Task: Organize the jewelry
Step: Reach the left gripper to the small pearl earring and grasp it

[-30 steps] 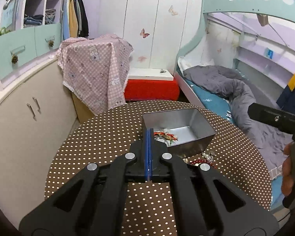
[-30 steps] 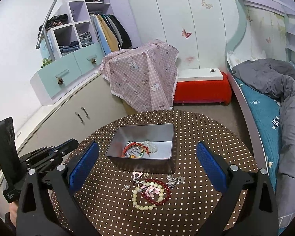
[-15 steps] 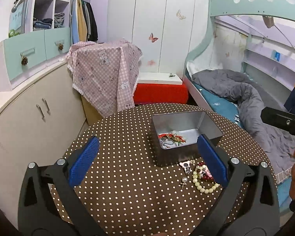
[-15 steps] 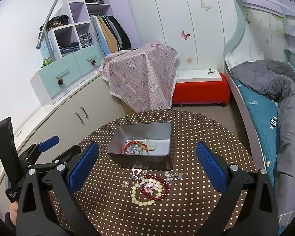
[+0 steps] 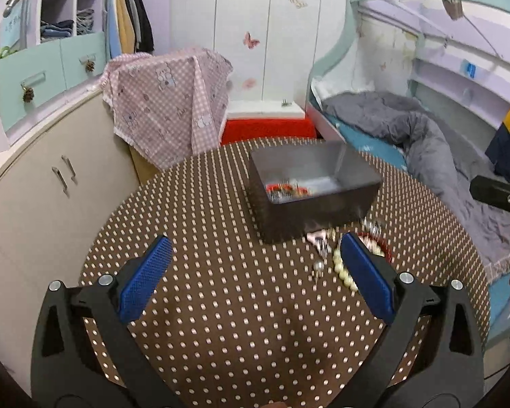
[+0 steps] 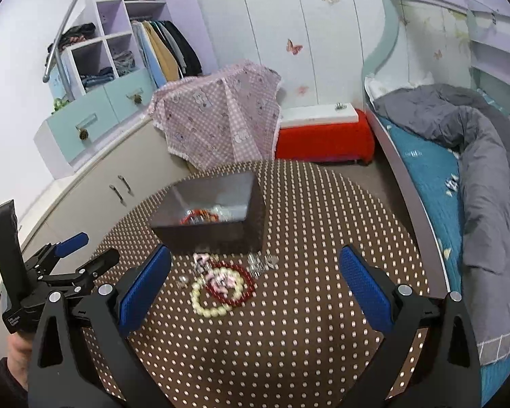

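Note:
A grey metal tin (image 5: 323, 200) stands on the dotted round table (image 5: 221, 306), with red and pale jewelry (image 5: 285, 188) inside. In front of the tin lies a loose pile: a cream bead bracelet (image 6: 204, 307), a red bead bracelet (image 6: 246, 289), pink pieces (image 6: 221, 278) and silver pieces (image 6: 258, 263). My right gripper (image 6: 255, 258) hangs open just above and in front of this pile, holding nothing. My left gripper (image 5: 255, 248) is open and empty, left of the pile; its right finger (image 5: 367, 275) covers part of the bracelets (image 5: 340, 268). A small earring (image 5: 318, 268) lies beside them.
A beige cupboard (image 5: 51, 187) curves round the table's left side. Behind stand a pink checked cloth over a box (image 6: 221, 122) and a red bench (image 6: 323, 136). A bed with a grey duvet (image 6: 476, 156) runs along the right. A hand (image 6: 17, 346) holds the left tool.
The left gripper went from shut to wide open. Both grippers sank toward the table, and the right one drew closer to the jewelry pile.

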`<control>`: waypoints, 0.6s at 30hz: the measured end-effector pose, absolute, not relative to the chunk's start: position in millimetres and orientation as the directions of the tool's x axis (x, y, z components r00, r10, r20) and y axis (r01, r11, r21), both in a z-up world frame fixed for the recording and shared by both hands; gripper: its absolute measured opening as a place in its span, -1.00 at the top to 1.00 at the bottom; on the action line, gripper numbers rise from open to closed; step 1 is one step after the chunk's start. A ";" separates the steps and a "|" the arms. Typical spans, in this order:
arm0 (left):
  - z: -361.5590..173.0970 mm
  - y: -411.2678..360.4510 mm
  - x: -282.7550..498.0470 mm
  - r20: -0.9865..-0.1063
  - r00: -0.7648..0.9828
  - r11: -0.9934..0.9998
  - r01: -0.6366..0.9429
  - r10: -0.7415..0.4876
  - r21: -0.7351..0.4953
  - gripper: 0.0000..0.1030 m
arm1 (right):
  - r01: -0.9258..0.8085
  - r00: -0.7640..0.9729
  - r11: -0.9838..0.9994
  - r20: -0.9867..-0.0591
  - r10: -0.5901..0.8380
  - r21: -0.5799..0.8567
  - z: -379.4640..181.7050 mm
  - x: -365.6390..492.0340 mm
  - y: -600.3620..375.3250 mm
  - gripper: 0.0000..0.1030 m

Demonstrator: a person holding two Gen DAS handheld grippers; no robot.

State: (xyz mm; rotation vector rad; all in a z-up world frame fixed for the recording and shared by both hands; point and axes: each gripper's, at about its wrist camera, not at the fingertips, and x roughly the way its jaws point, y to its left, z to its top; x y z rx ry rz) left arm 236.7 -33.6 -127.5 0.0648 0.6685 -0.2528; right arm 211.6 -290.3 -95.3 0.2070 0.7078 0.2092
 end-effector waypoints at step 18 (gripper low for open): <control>-182.5 -77.8 262.7 -0.739 0.639 0.934 0.356 -0.213 0.038 -0.70 | -0.125 0.646 0.963 -0.717 0.261 0.238 -139.7 226.5 -285.4 -0.85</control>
